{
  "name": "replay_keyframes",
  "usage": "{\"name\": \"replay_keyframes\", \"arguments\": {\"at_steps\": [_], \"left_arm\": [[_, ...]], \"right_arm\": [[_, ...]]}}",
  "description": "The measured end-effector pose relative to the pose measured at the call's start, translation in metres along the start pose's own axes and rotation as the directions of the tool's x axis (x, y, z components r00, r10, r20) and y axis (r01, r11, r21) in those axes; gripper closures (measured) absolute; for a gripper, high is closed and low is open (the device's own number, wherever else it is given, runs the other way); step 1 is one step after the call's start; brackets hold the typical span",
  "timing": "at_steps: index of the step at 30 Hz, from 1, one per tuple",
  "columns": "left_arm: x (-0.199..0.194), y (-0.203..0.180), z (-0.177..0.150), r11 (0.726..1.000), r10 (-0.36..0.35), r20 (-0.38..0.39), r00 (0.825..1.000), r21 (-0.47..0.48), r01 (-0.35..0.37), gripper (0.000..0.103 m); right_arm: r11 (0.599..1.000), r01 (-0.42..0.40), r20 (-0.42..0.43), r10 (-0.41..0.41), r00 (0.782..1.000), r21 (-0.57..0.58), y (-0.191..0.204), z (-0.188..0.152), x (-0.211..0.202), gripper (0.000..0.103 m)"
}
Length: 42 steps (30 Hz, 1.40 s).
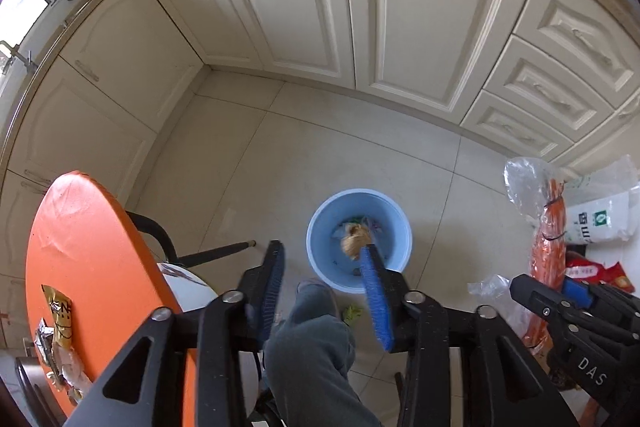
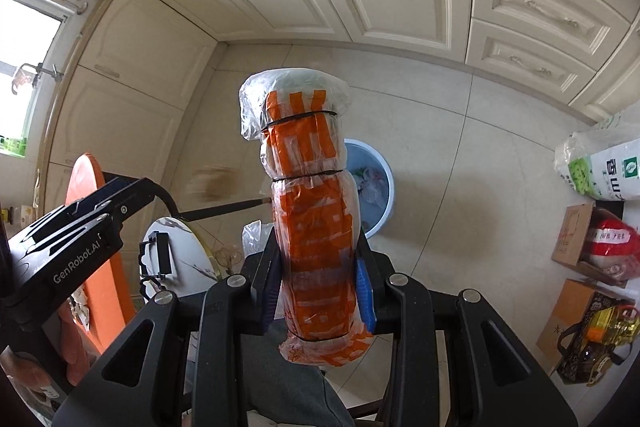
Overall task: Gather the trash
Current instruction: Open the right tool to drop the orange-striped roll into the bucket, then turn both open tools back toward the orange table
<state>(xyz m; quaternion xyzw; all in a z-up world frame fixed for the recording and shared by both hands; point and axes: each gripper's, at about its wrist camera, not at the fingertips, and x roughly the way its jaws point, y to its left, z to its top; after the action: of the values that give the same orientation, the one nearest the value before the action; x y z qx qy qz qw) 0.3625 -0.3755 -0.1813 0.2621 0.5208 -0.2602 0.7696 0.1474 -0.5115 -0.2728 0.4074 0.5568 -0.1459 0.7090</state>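
A light blue bin [image 1: 394, 227] stands on the tiled floor with several scraps in it; a tan crumpled scrap [image 1: 354, 242] shows over its opening by my left fingertip. My left gripper [image 1: 324, 251] is open and empty above the bin's near rim. My right gripper [image 2: 316, 259] is shut on an orange roll wrapped in clear plastic [image 2: 312, 211], held upright; the roll [image 1: 550, 239] also shows at the right of the left wrist view. The bin [image 2: 380, 187] sits partly hidden behind the roll. Wrappers [image 1: 56, 323] lie on the orange table [image 1: 96, 247].
Cream cabinets [image 1: 360, 11] line the back and left. A white stool [image 2: 180, 259] and a chair leg [image 1: 216, 253] stand by the table. Bags and boxes [image 2: 592, 247] crowd the right floor. A green scrap [image 1: 352, 313] lies by my leg [image 1: 312, 347].
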Motion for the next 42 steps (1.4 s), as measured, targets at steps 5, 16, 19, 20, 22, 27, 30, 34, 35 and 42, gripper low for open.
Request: {"name": "replay_keyframes", "arguments": {"at_steps": [5,16,19,20,22,27,30,34,35,42], "left_arm": [[0.018,-0.004,0.005,1.000,0.006,-0.036,0.999,-0.003,-0.006,0.059],[0.011,0.035,-0.005,0.997,-0.006,-0.046,0.999,-0.079,0.002,0.055],[0.008,0.045,-0.007,0.995,0.005,-0.043,0.999,-0.100,-0.009,0.055],[0.007,0.047,-0.008,0.994,0.004,-0.043,0.999,-0.105,-0.009,0.056],[0.004,0.054,-0.010,0.994,0.004,-0.043,0.999,-0.111,-0.009,0.056],[0.003,0.058,-0.013,0.994,-0.004,-0.049,0.999,-0.113,-0.001,0.055],[0.001,0.061,-0.016,0.993,-0.035,-0.055,0.998,-0.114,0.029,0.055],[-0.002,0.065,-0.020,0.994,-0.047,-0.051,0.998,-0.103,0.042,0.055],[-0.003,0.064,-0.021,0.994,-0.049,-0.053,0.997,-0.102,0.043,0.055],[-0.017,0.068,-0.032,0.993,-0.052,-0.048,0.998,-0.108,0.046,0.055]], "right_arm": [[1.000,-0.003,-0.016,0.003,1.000,-0.006,0.006,0.002,0.012,0.071],[0.995,-0.054,-0.038,0.051,0.998,-0.085,0.063,0.021,0.035,0.060],[0.991,-0.117,-0.030,0.116,0.993,-0.067,0.072,0.025,0.033,0.036],[0.991,-0.117,-0.017,0.116,0.993,-0.072,0.076,0.025,0.031,0.035],[0.991,-0.090,0.003,0.091,0.996,-0.096,0.085,0.024,0.027,0.032],[0.993,-0.053,0.021,0.056,0.998,-0.104,0.087,0.020,0.019,0.032],[0.995,-0.029,0.026,0.032,0.999,-0.095,0.084,0.017,0.016,0.032],[0.996,0.004,0.033,-0.001,0.999,-0.093,0.080,0.014,0.009,0.032],[0.995,0.012,0.033,-0.009,0.999,-0.094,0.079,0.013,0.007,0.032],[0.993,0.046,0.050,-0.041,0.998,-0.106,0.082,0.001,-0.005,0.032]]}}
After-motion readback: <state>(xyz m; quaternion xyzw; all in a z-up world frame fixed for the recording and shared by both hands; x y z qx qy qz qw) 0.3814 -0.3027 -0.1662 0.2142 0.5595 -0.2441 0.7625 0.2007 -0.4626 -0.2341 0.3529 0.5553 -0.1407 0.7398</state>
